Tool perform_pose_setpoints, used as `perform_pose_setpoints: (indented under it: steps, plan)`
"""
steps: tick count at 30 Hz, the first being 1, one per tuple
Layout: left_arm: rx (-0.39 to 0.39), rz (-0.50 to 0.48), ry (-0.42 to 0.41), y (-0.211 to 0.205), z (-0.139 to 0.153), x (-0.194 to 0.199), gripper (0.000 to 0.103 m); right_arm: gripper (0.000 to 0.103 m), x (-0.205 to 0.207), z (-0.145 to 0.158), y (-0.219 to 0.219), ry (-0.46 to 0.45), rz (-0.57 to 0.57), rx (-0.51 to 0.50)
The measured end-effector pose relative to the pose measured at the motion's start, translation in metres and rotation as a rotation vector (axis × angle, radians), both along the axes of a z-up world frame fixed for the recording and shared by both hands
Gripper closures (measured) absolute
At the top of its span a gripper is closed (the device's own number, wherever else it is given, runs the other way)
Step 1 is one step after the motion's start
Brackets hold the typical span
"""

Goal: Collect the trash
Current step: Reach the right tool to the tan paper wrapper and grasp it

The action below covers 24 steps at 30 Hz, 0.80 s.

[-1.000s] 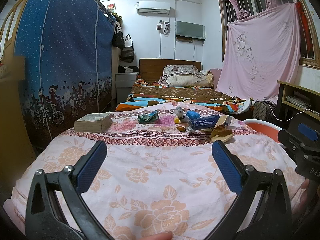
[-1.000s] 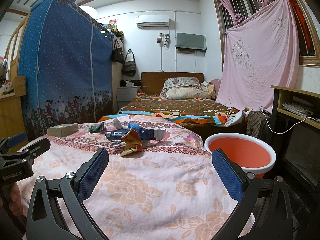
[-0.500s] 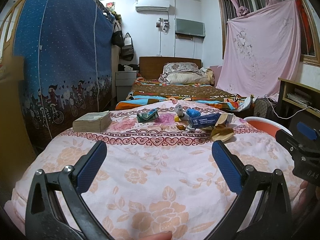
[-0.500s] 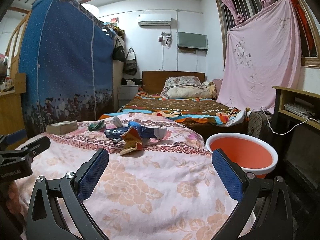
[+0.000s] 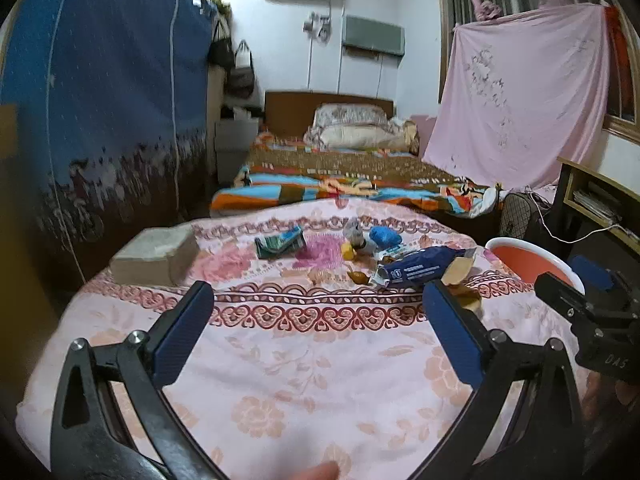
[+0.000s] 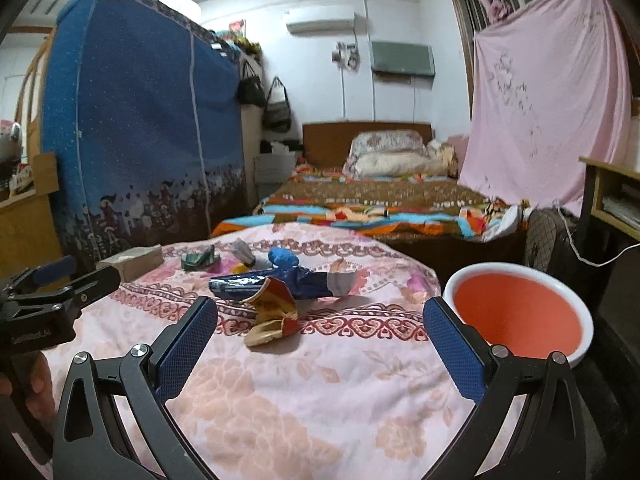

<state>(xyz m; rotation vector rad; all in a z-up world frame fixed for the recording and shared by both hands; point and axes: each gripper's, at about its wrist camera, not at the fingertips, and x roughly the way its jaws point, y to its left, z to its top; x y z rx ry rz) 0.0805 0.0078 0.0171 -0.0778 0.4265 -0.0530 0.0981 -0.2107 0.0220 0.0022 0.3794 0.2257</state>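
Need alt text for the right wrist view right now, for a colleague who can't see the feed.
The open right gripper hovers over a pink floral bedspread, aimed at a crumpled yellow-and-red wrapper with a dark blue snack packet just behind it. An empty orange basin sits off the bed's right edge; the left gripper enters at the left.

"DAS" on the right tool (image 5: 600, 312); other print on tools and wrappers too blurred.

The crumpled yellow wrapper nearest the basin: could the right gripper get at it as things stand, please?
Probably yes. The right gripper is open and empty, the yellow wrapper lies loose on the floral bedspread ahead of it, with nothing between.
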Motion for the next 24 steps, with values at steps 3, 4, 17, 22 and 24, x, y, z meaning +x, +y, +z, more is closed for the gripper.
perform_pose_setpoints:
  steps: [3, 4, 17, 22, 24]
  plan:
    - [-0.038, -0.033, 0.076, 0.002, -0.005, 0.019, 0.021, 0.020, 0.017, -0.002, 0.002, 0.073, 0.021, 0.014]
    - [-0.051, -0.047, 0.102, 0.002, -0.007, 0.024, 0.026, 0.027, 0.021, -0.003, 0.004, 0.094, 0.030, 0.010]
    - [-0.153, -0.173, 0.326, -0.005, -0.036, 0.067, 0.065, 0.052, 0.063, -0.035, 0.037, 0.353, 0.158, -0.034]
    - [-0.203, -0.159, 0.376, 0.003, -0.043, 0.074, 0.066, 0.055, 0.074, -0.041, 0.045, 0.377, 0.163, -0.096]
    - [-0.210, -0.167, 0.388, 0.002, -0.044, 0.077, 0.066, 0.058, 0.076, -0.040, 0.043, 0.373, 0.161, -0.103]
